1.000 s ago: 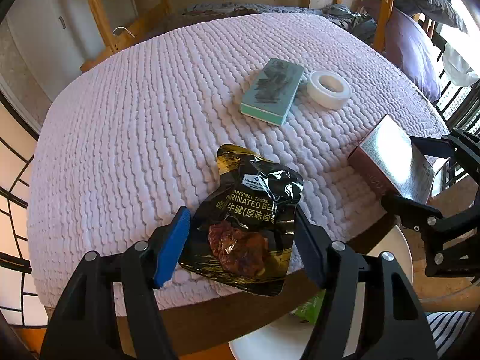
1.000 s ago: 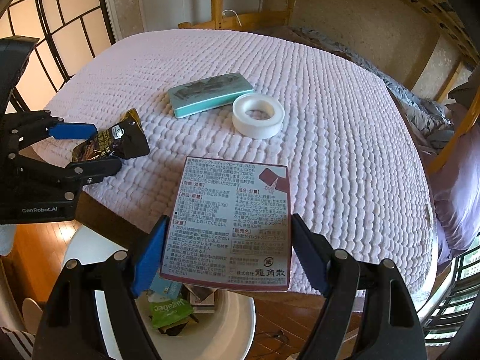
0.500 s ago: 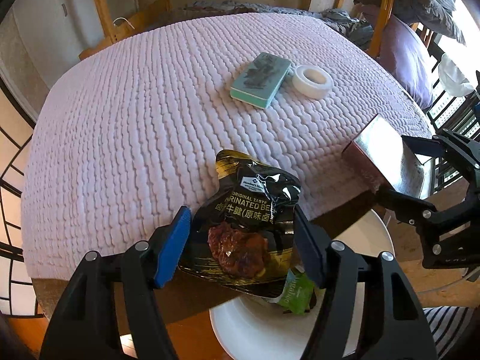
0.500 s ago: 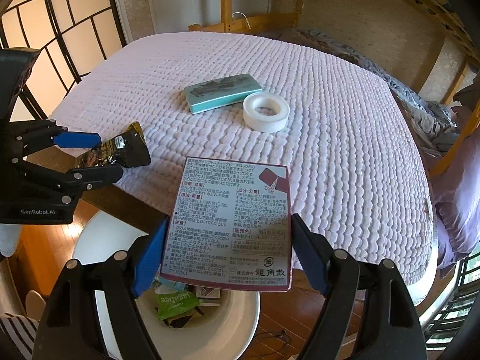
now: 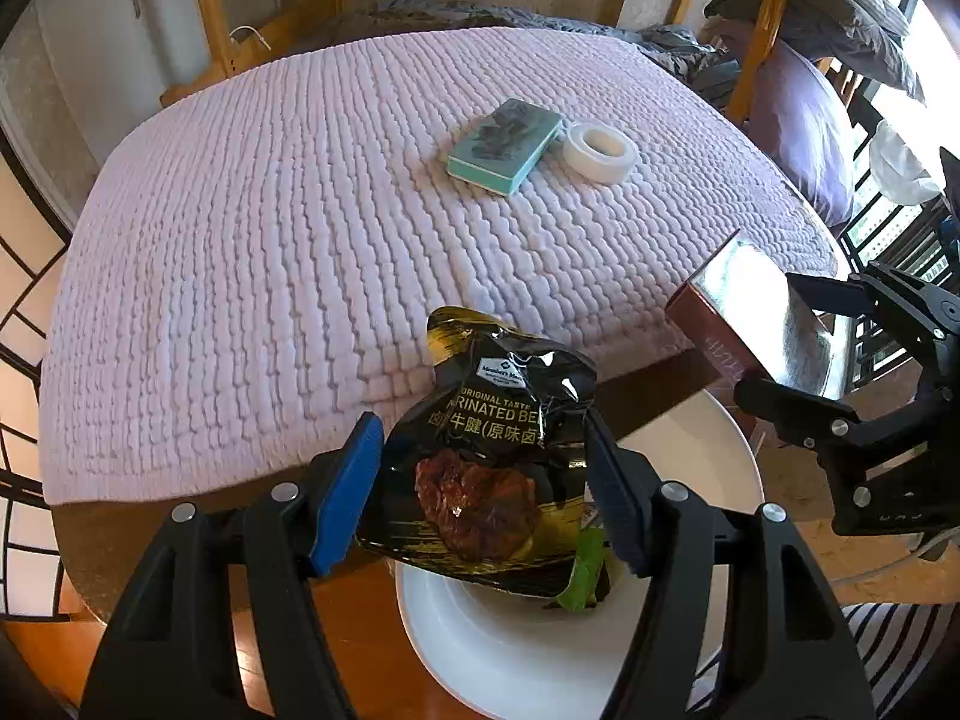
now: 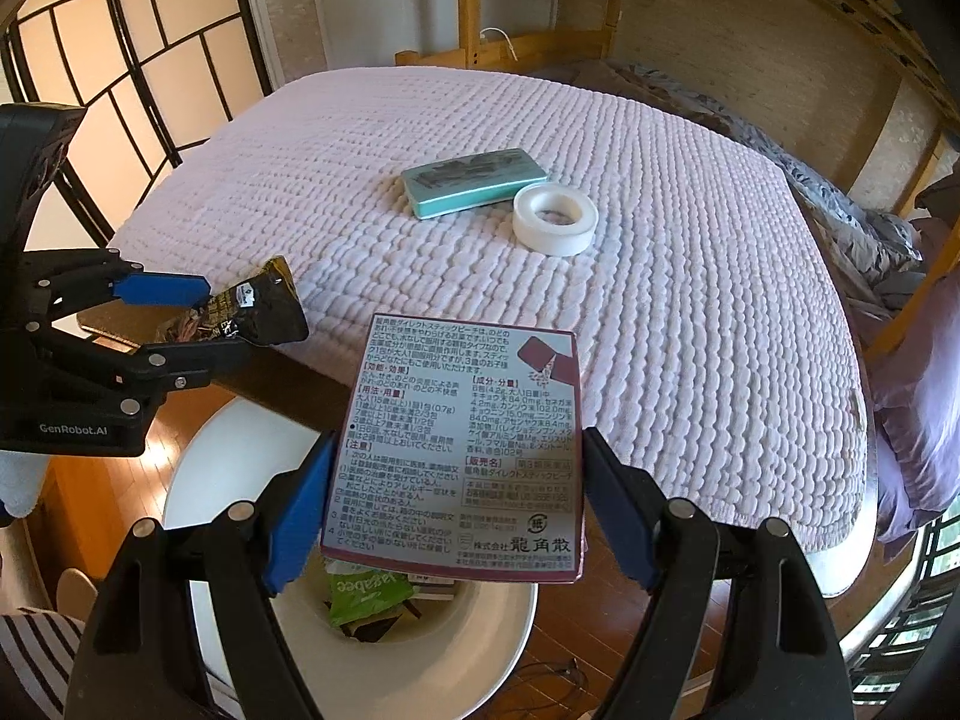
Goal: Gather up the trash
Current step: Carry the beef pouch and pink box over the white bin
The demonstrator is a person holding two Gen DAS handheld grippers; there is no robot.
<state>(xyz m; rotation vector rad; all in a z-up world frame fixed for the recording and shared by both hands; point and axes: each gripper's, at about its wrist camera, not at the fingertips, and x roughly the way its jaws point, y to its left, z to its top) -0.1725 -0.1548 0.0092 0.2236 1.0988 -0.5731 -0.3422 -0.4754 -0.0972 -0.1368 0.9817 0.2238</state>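
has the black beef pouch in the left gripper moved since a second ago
Yes. The black beef pouch, clamped in the left gripper, has left the pink quilted cover and now hangs over the white bin.

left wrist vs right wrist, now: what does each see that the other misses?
Left wrist only: the front of the black foil beef pouch, with its meat picture, clamped in the left gripper.

Right wrist only: the printed Japanese back panel of the maroon-edged cardboard box, clamped in the right gripper.

Both: teal rectangular case, white tape roll, pale quilted cover, white round bin holding a green wrapper.
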